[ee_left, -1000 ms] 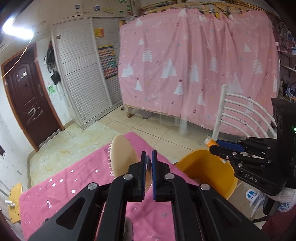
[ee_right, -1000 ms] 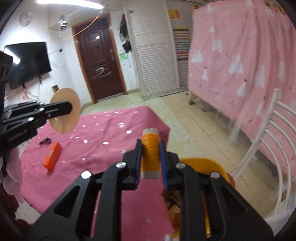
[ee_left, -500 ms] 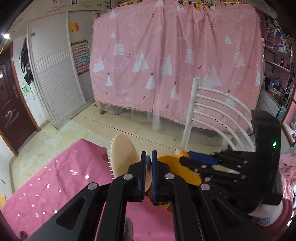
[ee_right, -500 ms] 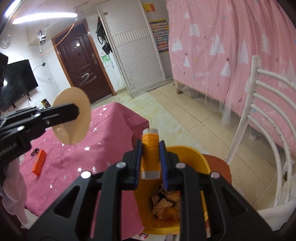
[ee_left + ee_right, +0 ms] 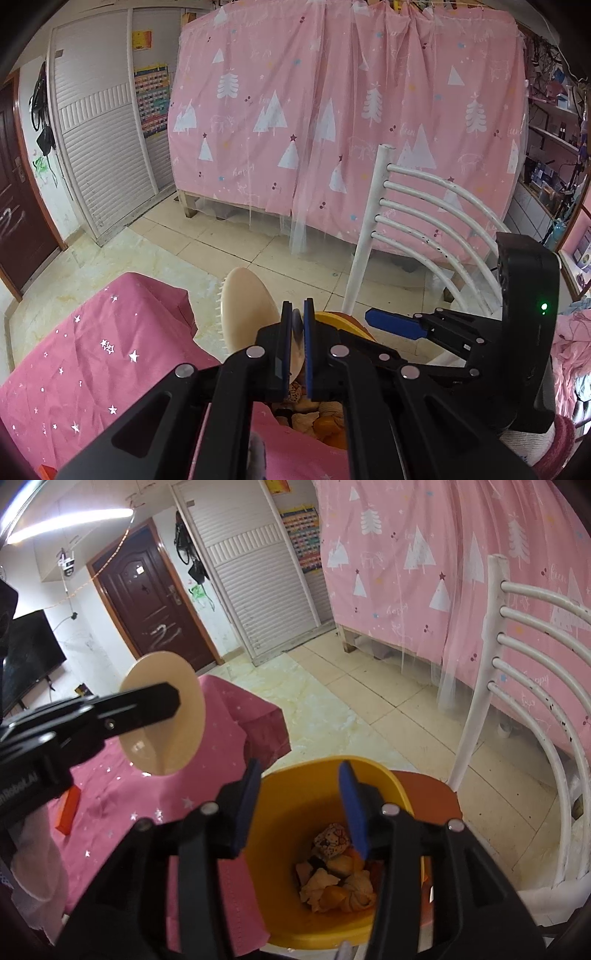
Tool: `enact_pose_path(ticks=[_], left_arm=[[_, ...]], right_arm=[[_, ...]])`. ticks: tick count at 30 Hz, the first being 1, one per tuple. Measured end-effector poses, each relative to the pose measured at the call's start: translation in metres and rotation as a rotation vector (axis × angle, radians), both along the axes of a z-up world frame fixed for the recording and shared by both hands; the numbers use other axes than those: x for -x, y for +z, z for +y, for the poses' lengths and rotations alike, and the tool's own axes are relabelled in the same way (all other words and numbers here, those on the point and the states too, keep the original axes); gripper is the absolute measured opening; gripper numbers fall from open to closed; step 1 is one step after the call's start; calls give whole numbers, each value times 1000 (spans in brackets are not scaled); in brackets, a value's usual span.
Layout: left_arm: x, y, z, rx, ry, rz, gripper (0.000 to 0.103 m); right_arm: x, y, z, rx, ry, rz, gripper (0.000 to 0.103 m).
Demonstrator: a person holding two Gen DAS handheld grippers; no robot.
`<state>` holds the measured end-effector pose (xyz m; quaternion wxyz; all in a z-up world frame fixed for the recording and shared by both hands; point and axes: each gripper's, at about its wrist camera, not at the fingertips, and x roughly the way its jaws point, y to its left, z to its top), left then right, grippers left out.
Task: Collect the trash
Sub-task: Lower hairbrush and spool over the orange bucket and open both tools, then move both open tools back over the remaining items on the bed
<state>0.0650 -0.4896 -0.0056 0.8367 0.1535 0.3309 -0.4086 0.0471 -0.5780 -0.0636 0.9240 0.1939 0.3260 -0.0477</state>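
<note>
Pink cloth with small white stars covers the table (image 5: 122,812) at the lower left of the right wrist view, and an orange box (image 5: 68,808) lies on it, partly hidden behind the left gripper (image 5: 177,701). That gripper reaches in from the left edge, its jaws pressed together on a pale beige brush (image 5: 162,716) whose round back faces the camera; in the left wrist view the bristles show along its left edge. Behind it, at upper left, stand a dark television (image 5: 26,661) and a brown door (image 5: 151,605). At lower centre the right gripper (image 5: 299,805) hangs over a yellow bin (image 5: 306,775), jaws opening with nothing between them. Crumpled paper trash (image 5: 336,878) lies in the bottom of the bin. The bin stands on the orange seat of a white chair (image 5: 517,709), just past the table's corner. The chair's curved rails rise at the right, and a pink curtain (image 5: 424,546) with white trees fills the upper right.
</note>
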Motion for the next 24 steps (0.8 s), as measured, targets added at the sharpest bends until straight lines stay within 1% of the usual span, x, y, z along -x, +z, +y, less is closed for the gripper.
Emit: enact_pose_path(ticks=[6,7,9,10,11,13,19,24], left_arm=[[-1,4,2,28,-10,14,1],[0,4,2,34,-13,17,2],[0,6,4,47,-17,16,9],[0,7,5,53,-20,20,22],[0,7,5,58,-19,22,43],[1,9,7,64,-9,9,62],[2,15,16,72,9,0,64],[4,23,30,94,25,-3,64]], right_arm=[[1,2,-4,5,-13,-5,42],[2,2,-5,4,-16,-6,42],[3,2,-6,4,-18,-7,42],[3,2,-7,3,-19,-7,42],[3,2,-7,4,-20,-8,42],[3,2,-7,4,-19,-9,42],[3,3,-1,15,-4,-12,42],[2,12,14,39,25,-31,42]])
